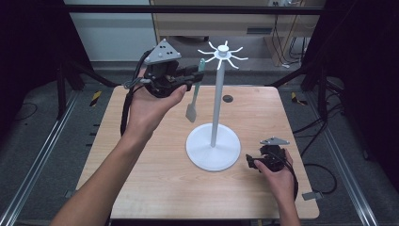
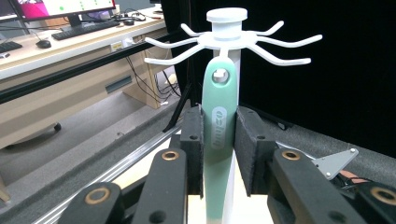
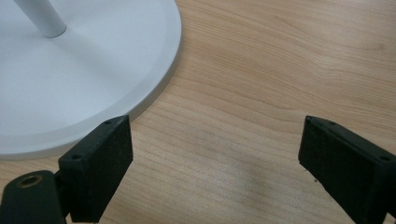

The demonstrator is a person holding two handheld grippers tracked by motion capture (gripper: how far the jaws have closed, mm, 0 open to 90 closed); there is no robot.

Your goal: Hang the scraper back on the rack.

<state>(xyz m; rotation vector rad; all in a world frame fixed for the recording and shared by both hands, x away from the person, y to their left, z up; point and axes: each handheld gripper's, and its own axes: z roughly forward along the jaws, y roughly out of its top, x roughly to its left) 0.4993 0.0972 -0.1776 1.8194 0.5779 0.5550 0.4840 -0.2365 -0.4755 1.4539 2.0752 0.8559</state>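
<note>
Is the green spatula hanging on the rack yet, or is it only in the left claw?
Cannot tell: the left claw grips the spatula upright, its handle hole right under the rack hooks.

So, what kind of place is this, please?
Most likely a lab or office set up for recording: a small wooden table ringed by a dark metal frame, black curtains on the sides, and behind it a desk with a monitor and keyboard.

Grey carpet floor point(image 1: 37, 141), black curtains point(image 1: 28, 37), wooden desk point(image 2: 70, 42) behind.
</note>
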